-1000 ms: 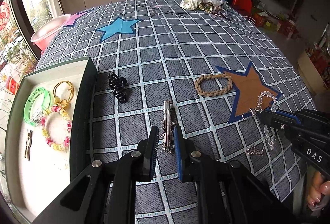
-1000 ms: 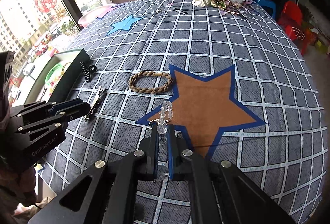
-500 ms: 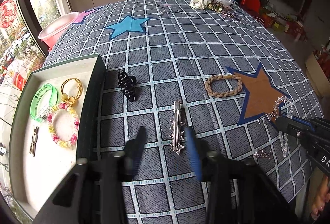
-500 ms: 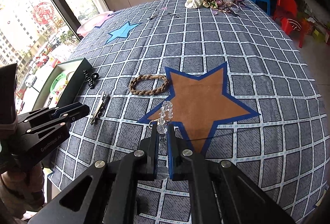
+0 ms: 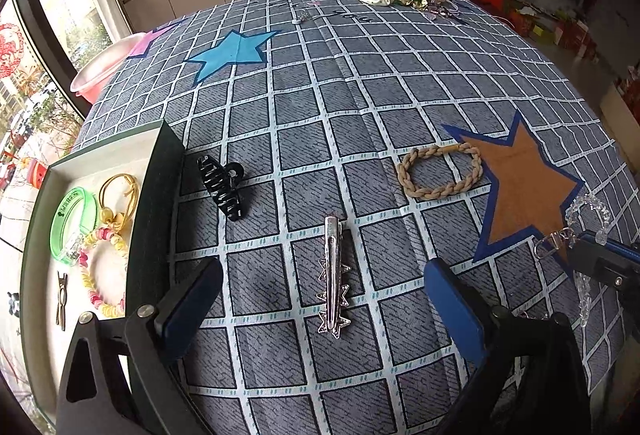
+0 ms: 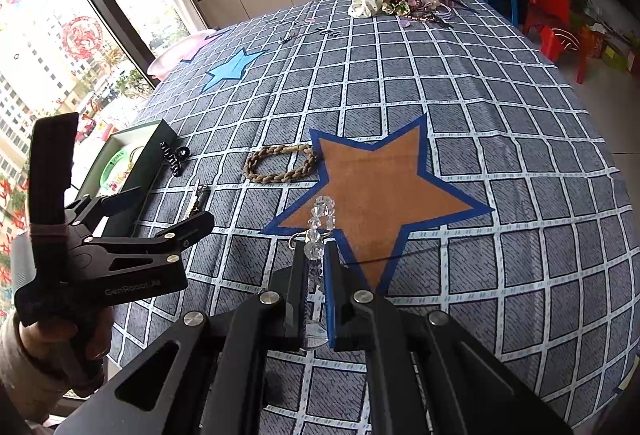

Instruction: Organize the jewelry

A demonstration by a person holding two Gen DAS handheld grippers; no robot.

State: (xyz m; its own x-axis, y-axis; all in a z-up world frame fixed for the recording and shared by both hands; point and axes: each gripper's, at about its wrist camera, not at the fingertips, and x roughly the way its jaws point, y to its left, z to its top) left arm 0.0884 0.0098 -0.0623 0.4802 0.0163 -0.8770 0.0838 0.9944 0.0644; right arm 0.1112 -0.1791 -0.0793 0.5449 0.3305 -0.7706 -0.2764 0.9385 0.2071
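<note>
Surface: checked cloth (image 5: 400, 75).
Hair clip (image 5: 334, 277): lengthwise between left gripper (image 5: 324, 305) fingers, just parted wide, untouched.
Right gripper (image 6: 316, 263): clamped on crystal bracelet (image 6: 320, 223).

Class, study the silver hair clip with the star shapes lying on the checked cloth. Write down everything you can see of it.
The long silver metal hair clip is a slim, shiny bar with a rounded far end and three spiky star ornaments down its near half. It lies flat on the grey checked tablecloth, lengthwise away from the camera, between the wide-open blue-padded fingers of the left gripper. Nothing but the cloth touches it. The jaws have just been opening; no pad presses on it.
</note>
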